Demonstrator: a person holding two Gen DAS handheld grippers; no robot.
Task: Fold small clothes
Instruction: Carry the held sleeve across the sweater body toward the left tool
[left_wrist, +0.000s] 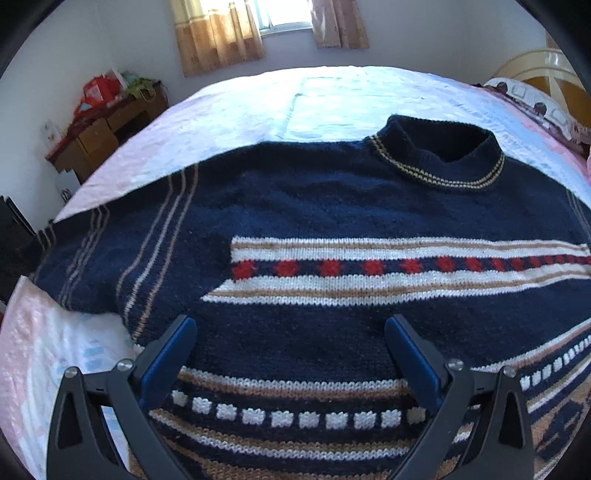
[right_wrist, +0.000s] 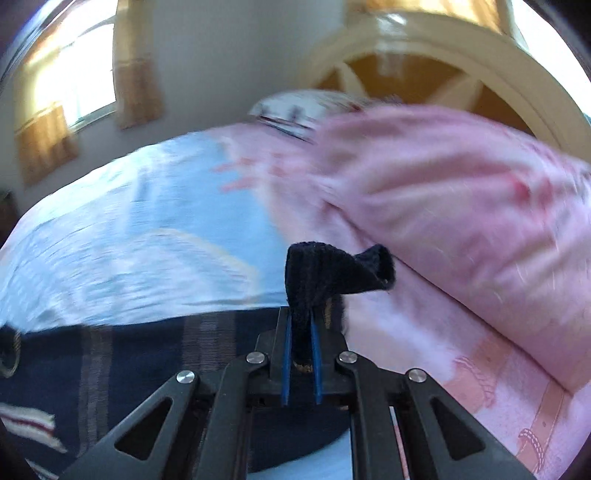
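A navy knitted sweater (left_wrist: 332, 206) with white, tan and red patterned bands lies flat on the bed, its collar (left_wrist: 439, 155) at the far side. Its one sleeve (left_wrist: 110, 258) is folded in over the body at the left. My left gripper (left_wrist: 290, 328) hovers open just above the lower chest, nothing between its blue pads. In the right wrist view my right gripper (right_wrist: 300, 321) is shut on the dark cuff (right_wrist: 332, 273) of the other sleeve, lifted off the bed; the sweater body (right_wrist: 129, 365) trails below at the left. That view is blurred.
The bed has a pale blue and pink quilt (left_wrist: 295, 99). A pink pillow (right_wrist: 461, 206) lies close to the right gripper, with a cream headboard (right_wrist: 443, 62) behind. A cluttered wooden desk (left_wrist: 99, 129) stands by the far left wall under a curtained window (left_wrist: 280, 18).
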